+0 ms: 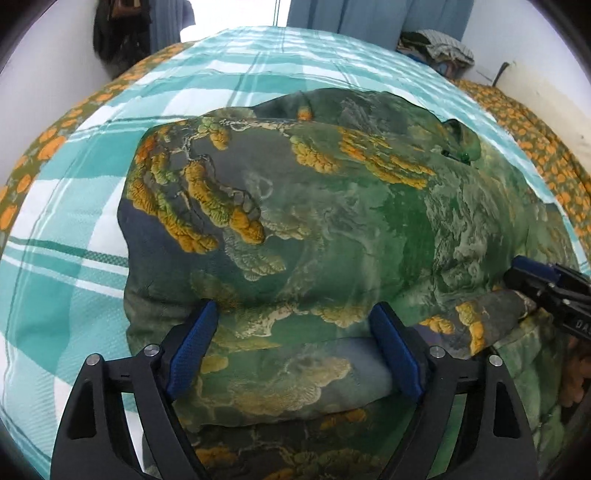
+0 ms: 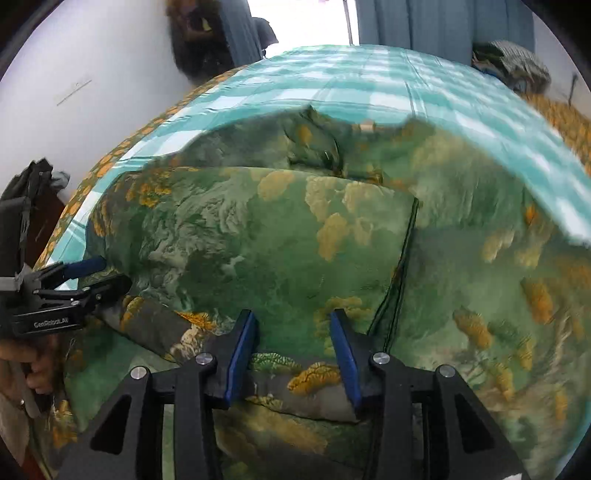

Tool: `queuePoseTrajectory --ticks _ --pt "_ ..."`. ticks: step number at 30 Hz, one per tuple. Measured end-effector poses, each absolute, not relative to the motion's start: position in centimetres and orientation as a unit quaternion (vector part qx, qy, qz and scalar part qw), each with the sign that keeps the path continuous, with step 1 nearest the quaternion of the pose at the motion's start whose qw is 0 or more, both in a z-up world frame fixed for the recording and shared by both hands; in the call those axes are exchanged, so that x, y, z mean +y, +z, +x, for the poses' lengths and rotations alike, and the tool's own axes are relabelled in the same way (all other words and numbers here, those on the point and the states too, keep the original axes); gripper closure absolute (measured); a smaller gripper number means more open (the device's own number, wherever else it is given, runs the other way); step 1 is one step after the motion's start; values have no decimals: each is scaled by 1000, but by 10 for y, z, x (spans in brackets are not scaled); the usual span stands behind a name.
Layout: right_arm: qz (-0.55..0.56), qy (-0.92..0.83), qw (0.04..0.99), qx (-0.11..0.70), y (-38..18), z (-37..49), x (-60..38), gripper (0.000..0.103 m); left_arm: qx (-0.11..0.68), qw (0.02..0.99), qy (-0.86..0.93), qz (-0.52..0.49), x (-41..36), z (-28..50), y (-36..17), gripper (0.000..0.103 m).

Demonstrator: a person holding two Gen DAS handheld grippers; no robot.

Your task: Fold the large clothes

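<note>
Left wrist view looks steeply down between the left gripper (image 1: 295,321), whose 2 blue-padded fingers (image 1: 195,343) stand wide apart, straddling a rolled fold along the near edge of the green printed garment (image 1: 314,206); the pads sit beside the cloth with a visible gap and do not press it. To the right in that view, the right gripper (image 1: 543,280) pokes in at the same near fold. From the right wrist camera, the right gripper's (image 2: 293,343) fingers stand at a narrow gap with the rolled fold between them, but whether the pads actually pinch it cannot be told. The left gripper (image 2: 88,277) appears at the left edge there, a hand (image 2: 29,362) below it. Beyond both grippers the garment lies spread and partly folded on the teal checked bedsheet (image 1: 184,85), and blue curtains (image 1: 369,14) hang at the far end of the bed.
</note>
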State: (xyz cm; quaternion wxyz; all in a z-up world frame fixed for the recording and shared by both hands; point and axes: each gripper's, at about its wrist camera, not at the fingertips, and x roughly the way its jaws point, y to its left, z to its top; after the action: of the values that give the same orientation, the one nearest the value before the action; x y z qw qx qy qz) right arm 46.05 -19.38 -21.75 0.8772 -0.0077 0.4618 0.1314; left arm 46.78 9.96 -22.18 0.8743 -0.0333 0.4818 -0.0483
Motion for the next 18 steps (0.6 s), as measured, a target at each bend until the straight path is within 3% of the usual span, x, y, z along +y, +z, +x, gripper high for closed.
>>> queuePoseTrajectory --ticks 11,18 --pt "12 136 887 440 -224 455 -196 60 467 880 -78 -38 89 476 -148 13" --pt "16 137 888 439 -224 454 -196 60 447 892 -25 -63 96 542 -176 13"
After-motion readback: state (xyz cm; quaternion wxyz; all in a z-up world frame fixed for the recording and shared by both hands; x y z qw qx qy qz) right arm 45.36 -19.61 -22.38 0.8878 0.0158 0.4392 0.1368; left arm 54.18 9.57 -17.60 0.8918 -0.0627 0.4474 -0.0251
